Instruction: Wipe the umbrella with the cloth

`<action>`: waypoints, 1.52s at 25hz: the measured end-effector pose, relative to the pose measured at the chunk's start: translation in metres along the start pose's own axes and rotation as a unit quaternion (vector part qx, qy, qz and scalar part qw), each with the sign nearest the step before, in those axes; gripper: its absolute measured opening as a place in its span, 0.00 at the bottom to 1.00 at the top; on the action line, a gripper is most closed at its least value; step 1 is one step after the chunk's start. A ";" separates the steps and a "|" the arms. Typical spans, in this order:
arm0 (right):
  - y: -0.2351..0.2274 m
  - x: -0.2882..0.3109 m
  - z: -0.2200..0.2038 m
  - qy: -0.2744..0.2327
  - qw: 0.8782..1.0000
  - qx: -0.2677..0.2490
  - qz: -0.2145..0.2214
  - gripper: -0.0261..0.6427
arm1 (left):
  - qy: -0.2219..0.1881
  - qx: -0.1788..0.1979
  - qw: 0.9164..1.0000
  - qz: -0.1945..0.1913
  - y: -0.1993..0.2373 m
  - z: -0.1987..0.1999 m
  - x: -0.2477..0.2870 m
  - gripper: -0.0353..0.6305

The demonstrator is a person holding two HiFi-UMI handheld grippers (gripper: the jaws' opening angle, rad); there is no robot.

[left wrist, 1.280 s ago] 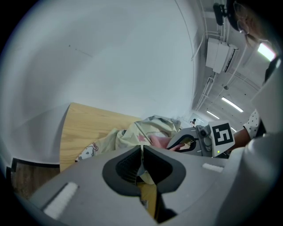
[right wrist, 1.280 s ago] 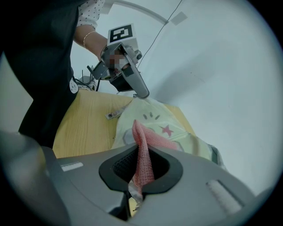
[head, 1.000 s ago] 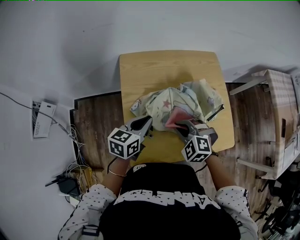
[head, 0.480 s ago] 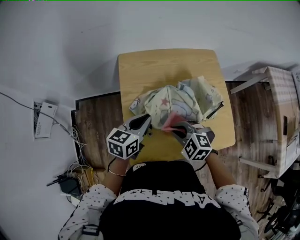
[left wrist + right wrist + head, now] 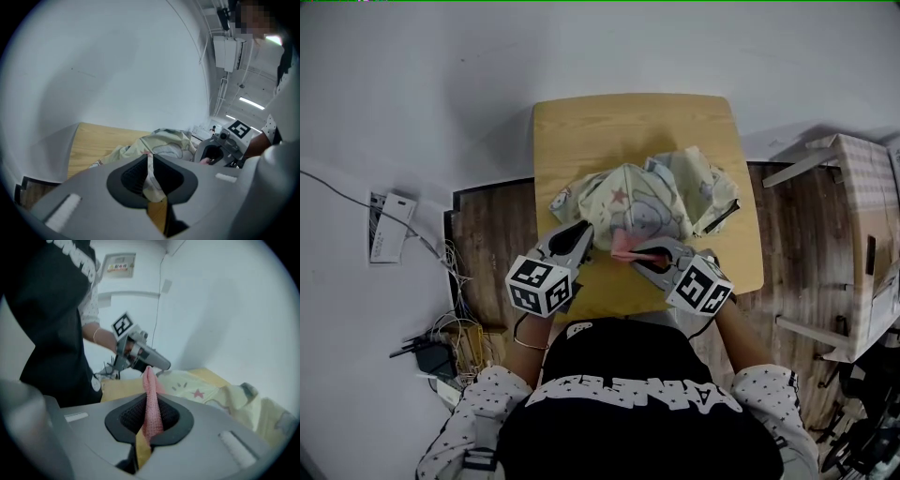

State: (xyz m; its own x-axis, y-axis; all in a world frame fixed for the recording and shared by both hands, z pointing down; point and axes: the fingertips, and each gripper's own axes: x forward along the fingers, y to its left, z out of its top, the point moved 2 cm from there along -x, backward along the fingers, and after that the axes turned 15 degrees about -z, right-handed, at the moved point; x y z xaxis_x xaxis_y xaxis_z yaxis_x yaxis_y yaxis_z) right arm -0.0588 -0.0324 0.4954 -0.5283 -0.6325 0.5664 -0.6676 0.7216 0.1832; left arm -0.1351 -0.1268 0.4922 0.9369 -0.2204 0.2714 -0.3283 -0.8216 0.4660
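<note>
Our left claw (image 5: 584, 243) pinches the umbrella (image 5: 649, 195) fabric between jaws that have just been opening slightly. Our right claw (image 5: 639, 253) clamps the pink cloth (image 5: 622, 247) against the canopy just ahead. We judge the wiping barely underway.

I see the umbrella (image 5: 652, 192) heaped on the tabletop (image 5: 581, 131), lying across its middle and reaching toward the right edge. The cloth (image 5: 622, 247) sits against the umbrella's near side, toward the near edge, pinched between the jaws of my right hand-held gripper (image 5: 630, 253). Just left of it, my left hand-held gripper (image 5: 584, 232) has a fold of the umbrella between its jaws, which have just been opening. A box (image 5: 862, 225) stands on the floor beyond the right edge. Cables (image 5: 455, 328) lie on the floor beyond the left edge.
</note>
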 end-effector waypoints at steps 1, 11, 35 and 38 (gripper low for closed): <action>-0.008 -0.007 0.009 -0.029 0.999 0.028 -0.004 0.09 | -0.004 0.006 1.000 0.009 -0.001 0.002 0.001 0.10; -0.076 -0.071 0.057 -0.175 0.974 0.131 -0.062 0.09 | -0.014 0.061 0.998 0.024 -0.053 0.016 0.013 0.06; -0.129 -0.185 0.042 -0.210 0.955 0.171 -0.118 0.08 | -0.008 0.123 0.992 -0.032 -0.140 0.044 0.062 0.06; -0.129 -0.190 0.038 -0.209 0.955 0.170 -0.124 0.08 | -0.008 0.126 0.991 -0.035 -0.147 0.043 0.065 0.06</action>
State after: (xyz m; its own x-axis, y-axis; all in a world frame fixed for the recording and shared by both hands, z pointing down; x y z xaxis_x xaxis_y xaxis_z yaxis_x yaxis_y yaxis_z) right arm 0.1078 -0.0155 0.3338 -0.4477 -0.8804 0.1561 -0.8936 0.4470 -0.0417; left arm -0.0210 -0.0431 0.4055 0.9587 -0.1643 0.2322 -0.2237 -0.9398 0.2585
